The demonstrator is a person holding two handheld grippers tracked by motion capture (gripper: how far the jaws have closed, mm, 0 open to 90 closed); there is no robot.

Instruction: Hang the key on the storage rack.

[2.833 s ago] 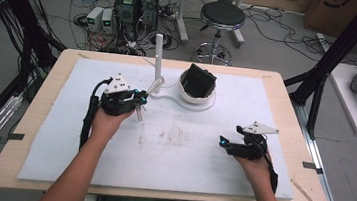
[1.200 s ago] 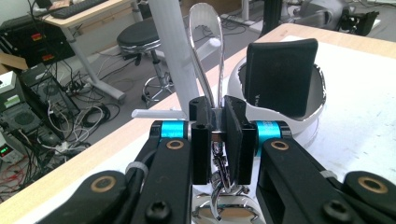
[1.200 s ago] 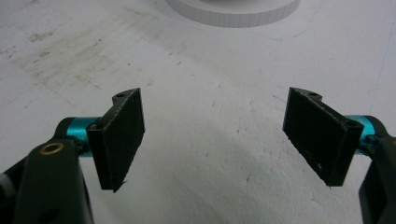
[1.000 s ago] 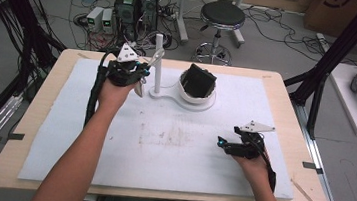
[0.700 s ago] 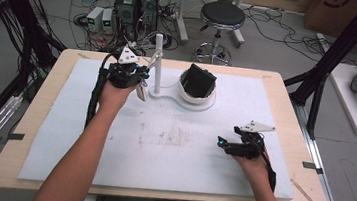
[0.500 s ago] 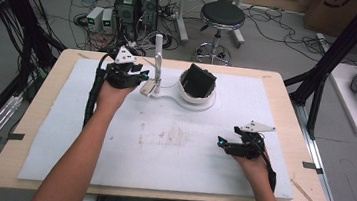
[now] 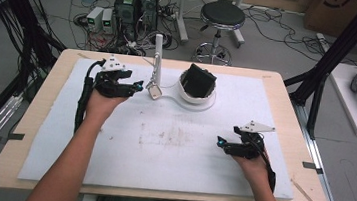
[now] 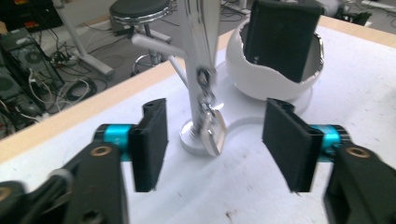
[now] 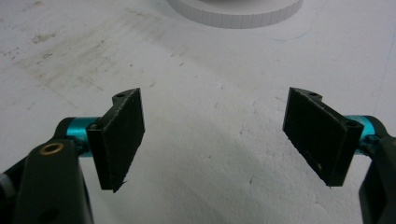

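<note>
Resting low right of the high view: right gripper (image 7: 222, 144), on the white mat (image 7: 109, 163), pointing toward frame left.
Right jaws: spread wide in the right gripper view (image 9: 212, 135), nothing between, bare stained mat beneath.
Right forearm: entering from bottom right edge, hand wrapped round the gripper body.
Mat: white sheet over most of the wooden table (image 7: 24, 164); brownish smudges at centre.
Left forearm: running from bottom left up to centre-left of the high view.
Left gripper (image 7: 138, 85): upper left of centre, pointing toward frame right, tips just short of the post's foot.
Left jaws: just been opening; standing well apart in the left gripper view (image 8: 215, 140), pads clear of everything.
Small tag (image 8: 212, 133): pale oval piece hanging on a short chain from the post, seen between and beyond the open jaws, touching neither pad; in the high view at (image 7: 155, 92), low against the post.
Post (image 7: 157, 60): white, upright, rising from a round foot on a white base plate.
Cup (image 7: 196, 90): white rounded holder on the same base, right of the post, upper centre.
Black block (image 7: 199, 79): standing tilted inside the cup, top above the rim.
Beyond the table: stool (image 7: 222, 14) top centre, computer boxes (image 7: 135, 0) and cables on the floor, upper left.
</note>
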